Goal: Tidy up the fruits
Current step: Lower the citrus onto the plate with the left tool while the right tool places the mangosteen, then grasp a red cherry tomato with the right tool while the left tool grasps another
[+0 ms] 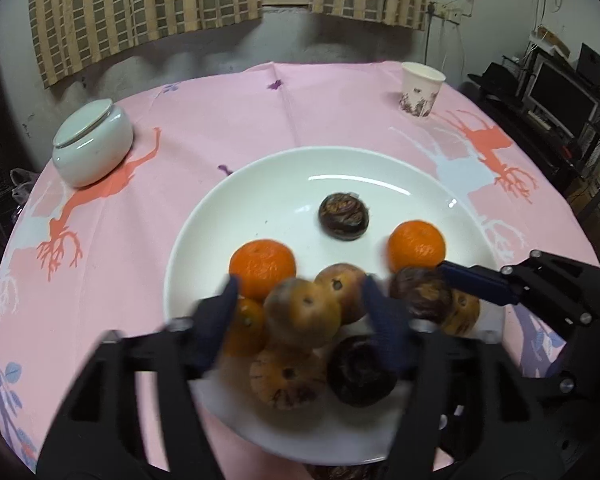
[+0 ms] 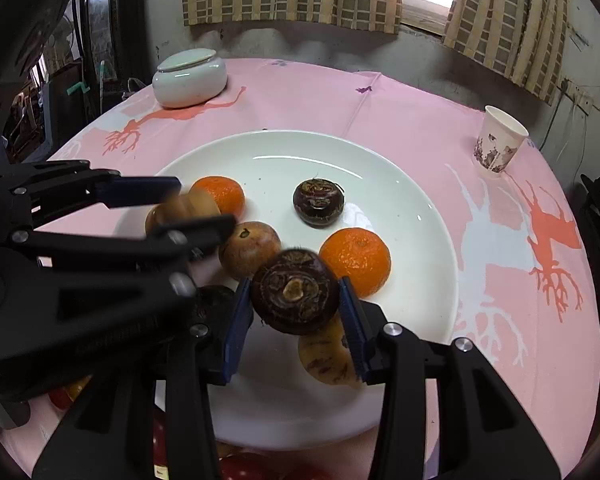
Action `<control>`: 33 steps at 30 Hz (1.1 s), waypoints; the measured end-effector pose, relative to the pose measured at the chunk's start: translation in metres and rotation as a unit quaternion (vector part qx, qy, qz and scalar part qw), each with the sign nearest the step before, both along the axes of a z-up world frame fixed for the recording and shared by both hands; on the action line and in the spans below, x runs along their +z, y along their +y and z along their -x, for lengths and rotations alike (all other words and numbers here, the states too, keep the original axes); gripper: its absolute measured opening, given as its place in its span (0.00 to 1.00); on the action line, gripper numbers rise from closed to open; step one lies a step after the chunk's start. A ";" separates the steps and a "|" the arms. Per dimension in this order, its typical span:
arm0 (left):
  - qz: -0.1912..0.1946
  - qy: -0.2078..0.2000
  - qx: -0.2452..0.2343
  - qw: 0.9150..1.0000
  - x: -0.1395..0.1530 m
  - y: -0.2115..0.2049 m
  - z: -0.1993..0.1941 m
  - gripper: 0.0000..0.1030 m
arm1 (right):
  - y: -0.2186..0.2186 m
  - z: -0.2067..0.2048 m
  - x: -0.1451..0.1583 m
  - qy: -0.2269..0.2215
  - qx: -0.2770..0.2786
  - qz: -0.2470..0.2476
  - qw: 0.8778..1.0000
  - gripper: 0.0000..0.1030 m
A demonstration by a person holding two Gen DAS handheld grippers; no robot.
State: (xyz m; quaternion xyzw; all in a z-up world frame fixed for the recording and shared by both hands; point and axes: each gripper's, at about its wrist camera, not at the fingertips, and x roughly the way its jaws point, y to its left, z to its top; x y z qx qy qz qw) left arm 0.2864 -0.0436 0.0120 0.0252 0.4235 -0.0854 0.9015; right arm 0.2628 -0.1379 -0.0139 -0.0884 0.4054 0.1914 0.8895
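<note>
A white plate [image 1: 260, 184] on the pink tablecloth holds several fruits: oranges [image 1: 262, 268], brown round fruits and dark purple ones [image 1: 343, 216]. My left gripper [image 1: 302, 300] is closed around a brown fruit [image 1: 302, 312], blurred by motion; in the right wrist view it [image 2: 192, 206] holds that fruit [image 2: 184, 208] at the plate's left. My right gripper [image 2: 296, 308] is shut on a dark purple fruit [image 2: 295, 292] above the plate's near part [image 2: 380, 184]. In the left wrist view its fingertip [image 1: 472, 280] touches that fruit [image 1: 420, 294].
A white lidded jar [image 1: 93, 144] stands at the table's far left and a paper cup [image 1: 420, 88] at the far right. Red fruits [image 2: 244, 466] lie near the front edge under the right gripper. Shelves with electronics [image 1: 560, 96] stand to the right.
</note>
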 end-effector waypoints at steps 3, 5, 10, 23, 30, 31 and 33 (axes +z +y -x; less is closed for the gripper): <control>0.005 -0.013 -0.001 1.000 0.007 0.000 0.006 0.75 | 0.001 0.004 0.004 -0.016 0.004 0.000 1.000 0.44; 0.005 -0.014 -0.008 1.000 0.011 -0.001 0.010 0.75 | 0.000 0.007 0.005 -0.013 0.003 0.002 1.000 0.44; 0.010 -0.028 -0.007 1.000 0.024 0.005 0.024 0.80 | -0.006 0.021 0.014 -0.019 -0.001 -0.005 1.000 0.45; -0.018 -0.042 -0.002 0.999 0.033 0.026 0.098 0.89 | -0.048 0.093 0.033 -0.033 -0.021 -0.046 0.998 0.62; -0.036 -0.039 -0.001 0.999 0.024 0.033 0.140 0.91 | -0.057 0.132 0.025 -0.008 -0.022 -0.083 0.996 0.63; -0.037 -0.035 -0.001 0.999 0.022 0.034 0.144 0.91 | -0.056 0.136 0.024 -0.006 -0.020 -0.085 0.996 0.63; -0.037 -0.029 0.001 0.999 0.016 0.035 0.152 0.91 | -0.053 0.146 0.022 -0.003 -0.015 -0.087 0.996 0.63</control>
